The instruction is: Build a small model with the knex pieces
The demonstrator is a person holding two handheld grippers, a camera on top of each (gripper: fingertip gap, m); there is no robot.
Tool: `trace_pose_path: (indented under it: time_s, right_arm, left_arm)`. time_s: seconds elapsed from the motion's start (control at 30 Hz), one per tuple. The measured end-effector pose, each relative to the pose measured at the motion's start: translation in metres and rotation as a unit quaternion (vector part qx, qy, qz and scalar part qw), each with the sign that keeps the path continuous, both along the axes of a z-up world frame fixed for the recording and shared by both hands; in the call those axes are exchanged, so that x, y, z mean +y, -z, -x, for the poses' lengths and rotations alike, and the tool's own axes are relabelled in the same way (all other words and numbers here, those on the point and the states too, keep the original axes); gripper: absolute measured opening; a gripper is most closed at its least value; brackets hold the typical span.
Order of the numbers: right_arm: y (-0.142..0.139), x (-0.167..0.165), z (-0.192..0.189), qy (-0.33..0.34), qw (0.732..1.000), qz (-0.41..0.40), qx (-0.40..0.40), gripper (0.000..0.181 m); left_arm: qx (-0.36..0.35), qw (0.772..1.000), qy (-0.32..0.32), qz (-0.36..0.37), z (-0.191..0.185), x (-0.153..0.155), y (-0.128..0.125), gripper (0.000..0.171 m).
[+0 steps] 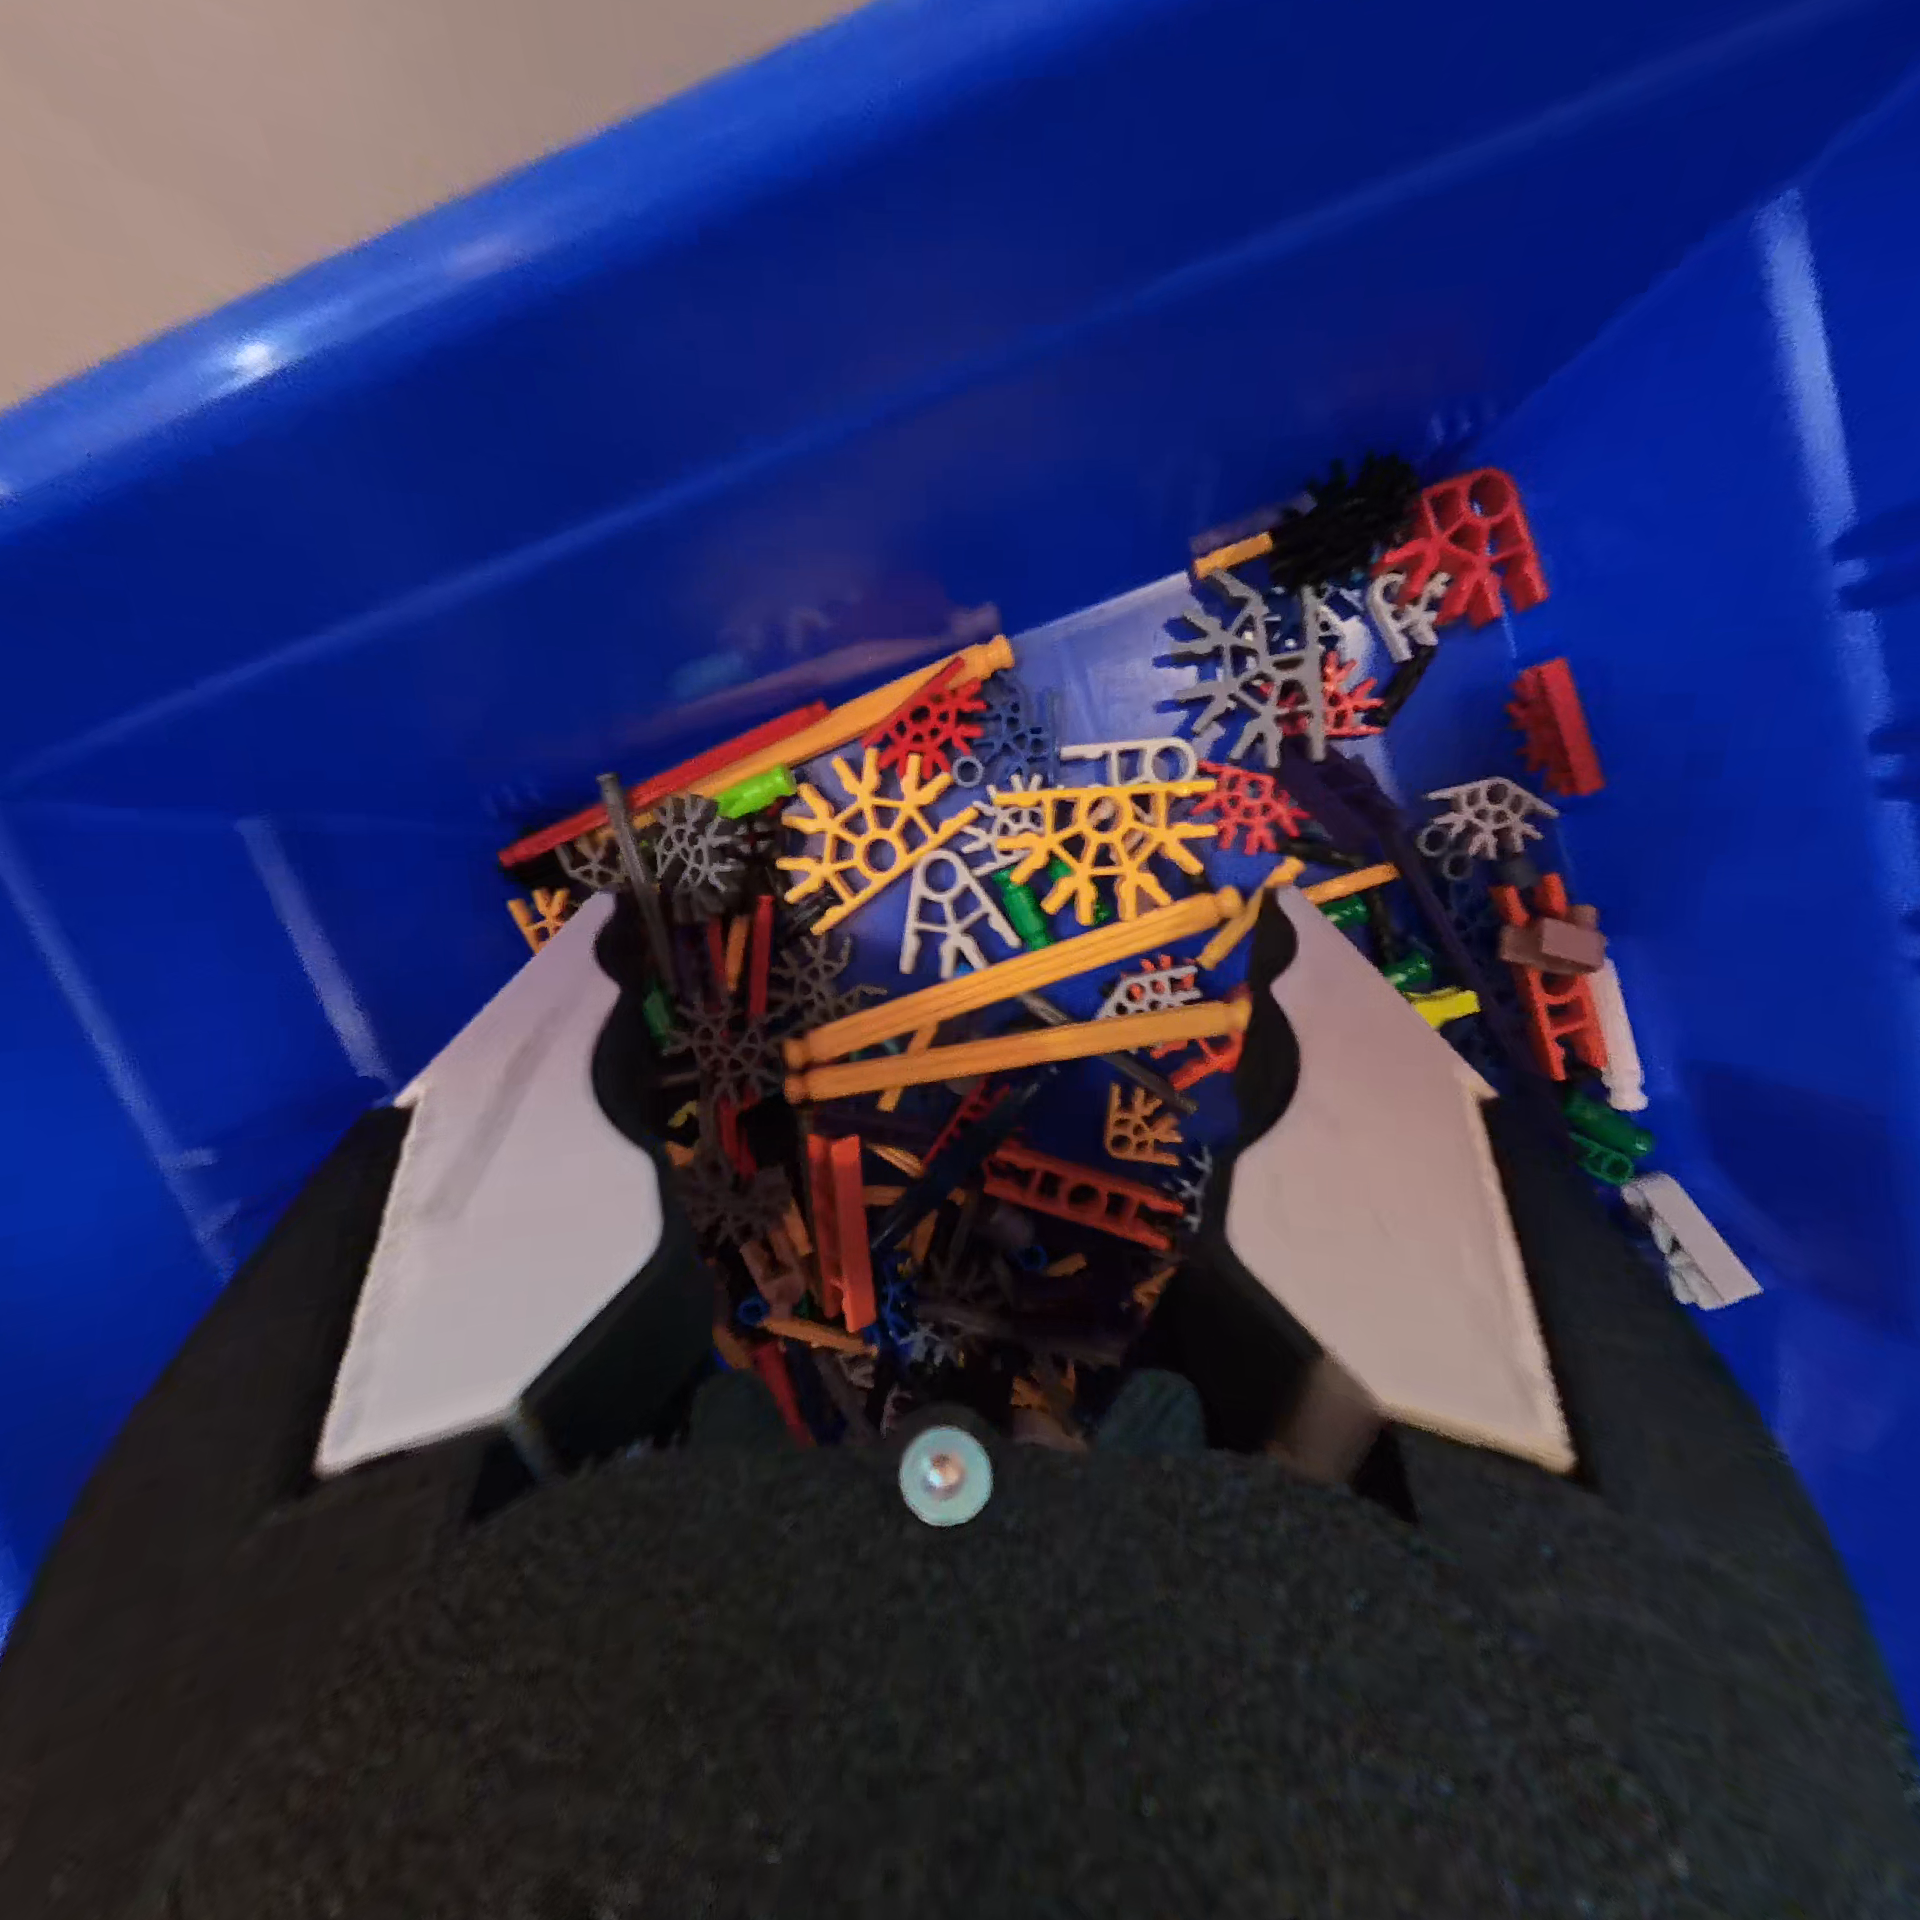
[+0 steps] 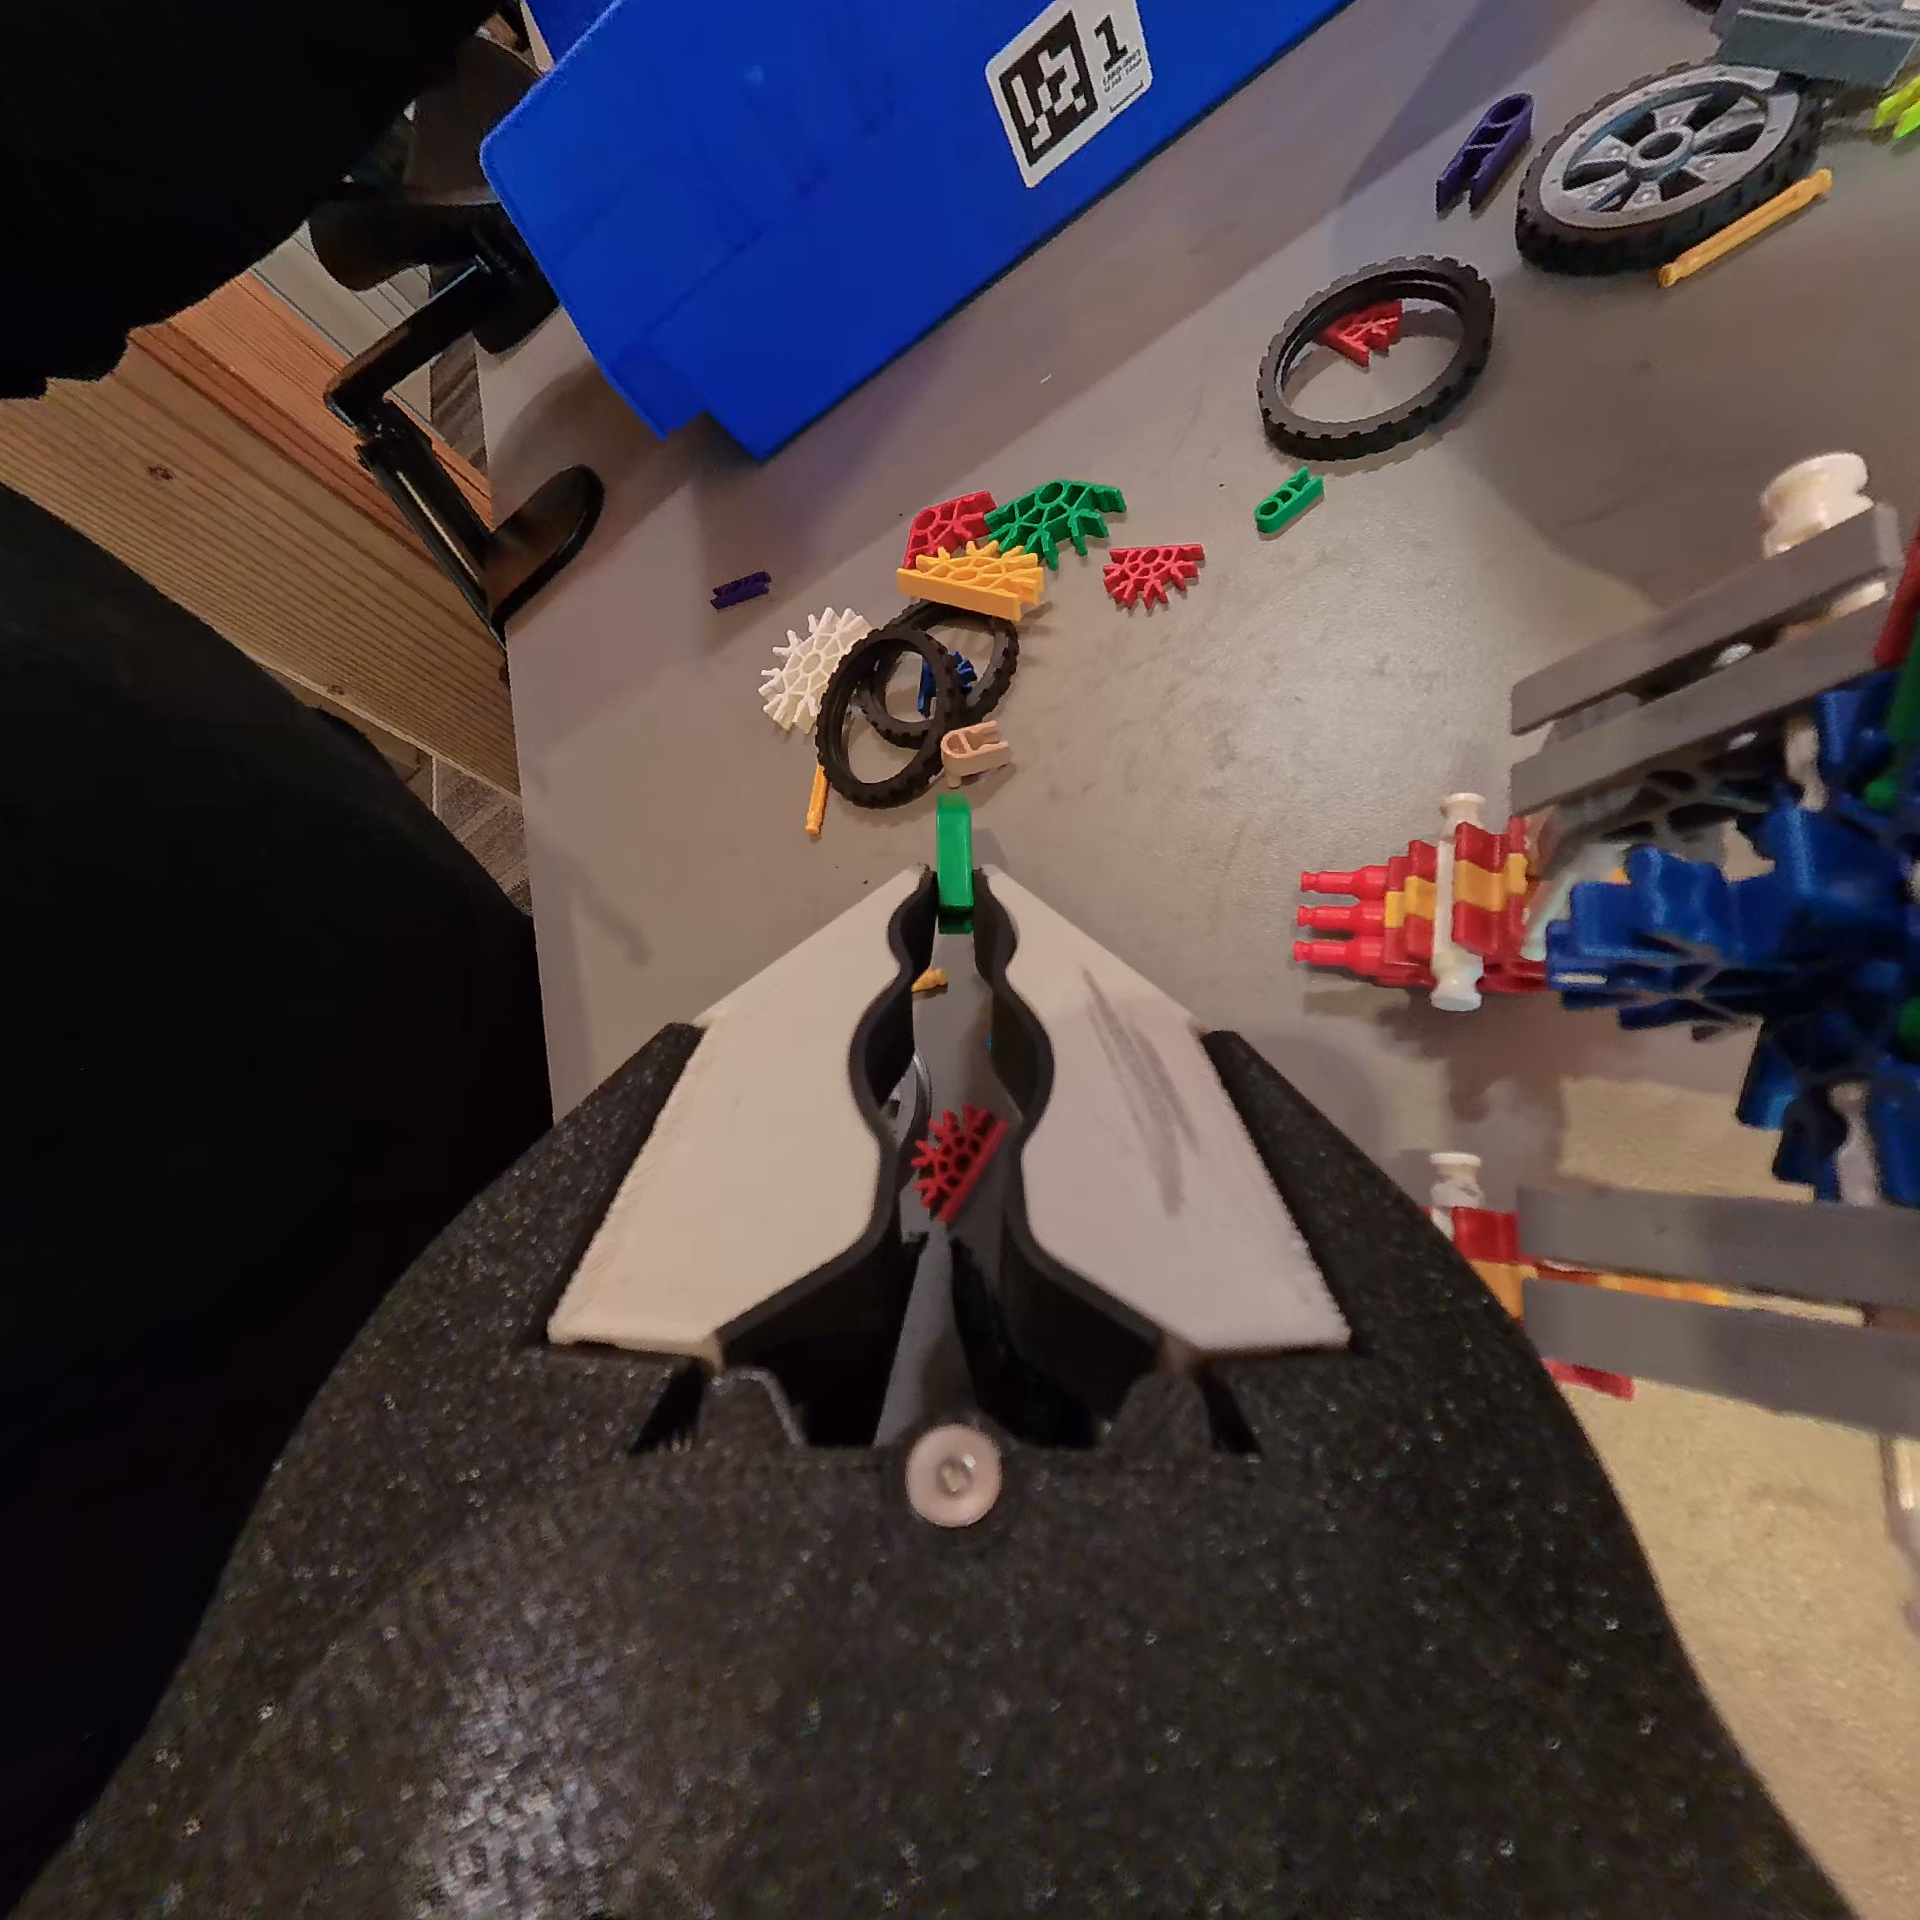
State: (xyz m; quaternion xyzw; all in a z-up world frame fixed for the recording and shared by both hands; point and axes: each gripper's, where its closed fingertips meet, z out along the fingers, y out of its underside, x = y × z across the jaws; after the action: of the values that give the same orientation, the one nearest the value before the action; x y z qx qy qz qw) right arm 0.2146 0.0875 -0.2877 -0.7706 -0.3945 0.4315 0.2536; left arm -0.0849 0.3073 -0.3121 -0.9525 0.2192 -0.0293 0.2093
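My left gripper (image 1: 940, 914) is open and empty, held inside a blue plastic bin (image 1: 727, 436) above a heap of small construction-toy pieces. Long yellow rods (image 1: 1013, 1023) lie between its fingers, with yellow snowflake connectors (image 1: 883, 842) just beyond and dark grey connectors (image 1: 727, 1039) by the left finger. My right gripper (image 2: 954, 883) is shut on a small green connector piece (image 2: 954, 852), which sticks out past the fingertips above a grey table (image 2: 1195, 748). A red connector (image 2: 956, 1158) shows below, between the fingers.
On the table ahead lie black tyre rings (image 2: 894, 707), a white snowflake connector (image 2: 808, 665), and red, green and yellow connectors (image 2: 997, 545). A blue bin (image 2: 790, 208) with a white tag stands at the back. A wheel (image 2: 1662, 166) lies at the back right. A built model (image 2: 1714, 935) stands at right. From either gripper's tips it is about 20 cm to the wheel (image 2: 1662, 166).
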Motion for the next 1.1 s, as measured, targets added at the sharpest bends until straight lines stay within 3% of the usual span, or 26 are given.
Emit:
trace_pose_path:
  time_s: [0.27, 0.43, 0.57, 0.83, 1.1]
  right_arm:
    - [0.000, 0.000, 0.000, -0.001, 1.000, 0.001, 0.001, 0.006]
    - [-0.001, 0.000, 0.000, 0.000, 1.000, 0.000, 0.001, 0.006]
    - [-0.001, 0.000, 0.000, -0.001, 1.000, 0.000, 0.001, 0.006]
    - [-0.001, -0.001, 0.000, -0.001, 1.000, -0.001, 0.001, 0.006]
    - [-0.002, 0.000, 0.000, 0.000, 1.000, -0.004, 0.003, 0.006]
  left_arm:
    - [-0.122, 0.989, 0.056, 0.058, -0.049, -0.049, -0.016, 0.082]
    - [-0.050, 0.998, 0.027, -0.001, -0.016, -0.055, -0.048, 0.087]
    - [0.002, 1.000, 0.011, -0.013, 0.009, -0.062, -0.056, 0.091]
    - [0.010, 1.000, -0.003, 0.011, 0.021, -0.075, -0.040, 0.097]
    - [0.013, 1.000, -0.005, 0.017, 0.018, -0.067, -0.027, 0.098]
